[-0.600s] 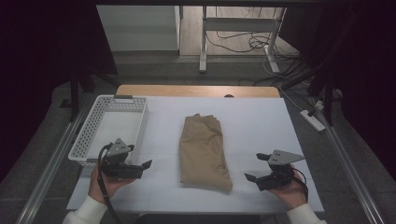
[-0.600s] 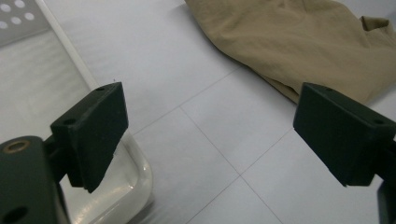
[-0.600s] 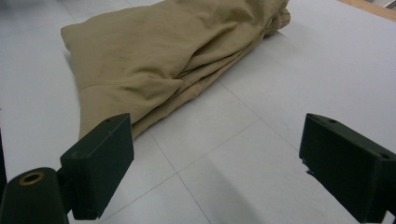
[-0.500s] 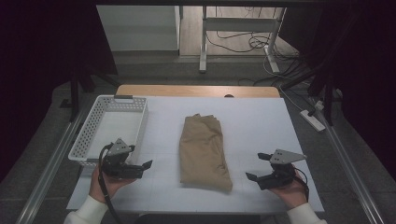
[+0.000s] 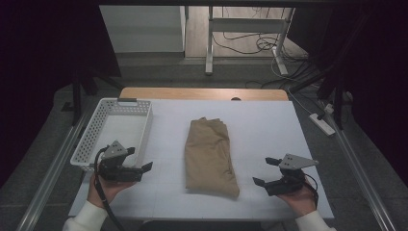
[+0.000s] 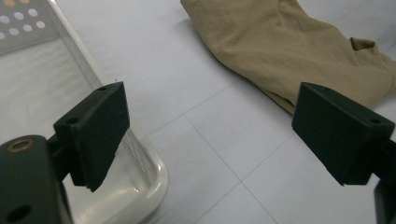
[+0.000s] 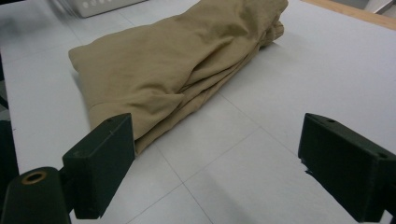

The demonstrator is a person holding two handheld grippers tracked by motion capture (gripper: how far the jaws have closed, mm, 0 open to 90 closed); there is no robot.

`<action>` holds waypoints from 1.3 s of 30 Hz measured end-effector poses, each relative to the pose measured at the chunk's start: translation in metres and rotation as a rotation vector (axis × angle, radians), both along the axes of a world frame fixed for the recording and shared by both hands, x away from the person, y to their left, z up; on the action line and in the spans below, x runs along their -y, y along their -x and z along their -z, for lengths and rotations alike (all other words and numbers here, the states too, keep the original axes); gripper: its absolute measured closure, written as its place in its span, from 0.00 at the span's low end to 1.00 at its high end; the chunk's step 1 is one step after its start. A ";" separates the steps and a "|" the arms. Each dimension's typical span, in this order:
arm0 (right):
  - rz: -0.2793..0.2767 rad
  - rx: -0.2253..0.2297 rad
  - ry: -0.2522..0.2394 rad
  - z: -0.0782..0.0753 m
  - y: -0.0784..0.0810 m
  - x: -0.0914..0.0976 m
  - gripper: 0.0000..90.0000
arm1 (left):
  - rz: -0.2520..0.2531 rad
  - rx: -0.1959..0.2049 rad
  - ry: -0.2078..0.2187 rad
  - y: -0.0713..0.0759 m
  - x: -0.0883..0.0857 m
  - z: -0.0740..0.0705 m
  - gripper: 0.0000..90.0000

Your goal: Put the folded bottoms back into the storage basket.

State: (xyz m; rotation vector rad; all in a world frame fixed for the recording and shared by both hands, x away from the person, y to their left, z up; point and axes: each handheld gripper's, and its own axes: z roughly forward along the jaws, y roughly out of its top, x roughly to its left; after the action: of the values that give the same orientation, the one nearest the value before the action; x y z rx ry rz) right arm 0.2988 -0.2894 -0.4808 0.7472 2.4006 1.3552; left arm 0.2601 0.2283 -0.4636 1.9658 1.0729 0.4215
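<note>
Right gripper (image 5: 266, 172) was shifted slightly right since earlier; both it and left gripper (image 5: 140, 165) were held spread, flanking folded tan garment (image 5: 210, 155) centrally.

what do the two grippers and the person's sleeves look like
Both the left gripper and the right gripper are black, each topped with a grey three-cornered plate. Their fingers are blocky black pads with small screw holes. A black cable trails from the left gripper. The sleeves are white.
</note>
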 end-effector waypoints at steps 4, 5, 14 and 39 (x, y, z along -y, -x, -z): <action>-0.008 -0.025 -0.004 0.002 -0.006 0.003 0.12 | -0.011 0.005 -0.003 0.002 0.002 -0.001 0.13; -0.008 -0.025 -0.004 0.002 -0.006 0.003 0.12 | -0.011 0.005 -0.003 0.002 0.002 -0.001 0.13; -0.055 -0.014 -0.015 -0.004 -0.003 -0.006 0.12 | -0.013 -0.014 0.002 0.002 0.003 0.004 0.14; -0.078 0.000 -0.034 -0.016 -0.002 -0.023 0.12 | 0.013 -0.003 0.010 0.004 0.002 0.004 0.15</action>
State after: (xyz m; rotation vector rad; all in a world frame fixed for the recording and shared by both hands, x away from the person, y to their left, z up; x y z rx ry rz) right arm 0.3011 -0.2667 -0.4652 0.6686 2.4354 1.4291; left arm 0.2565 0.2262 -0.4673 1.9645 1.0614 0.4050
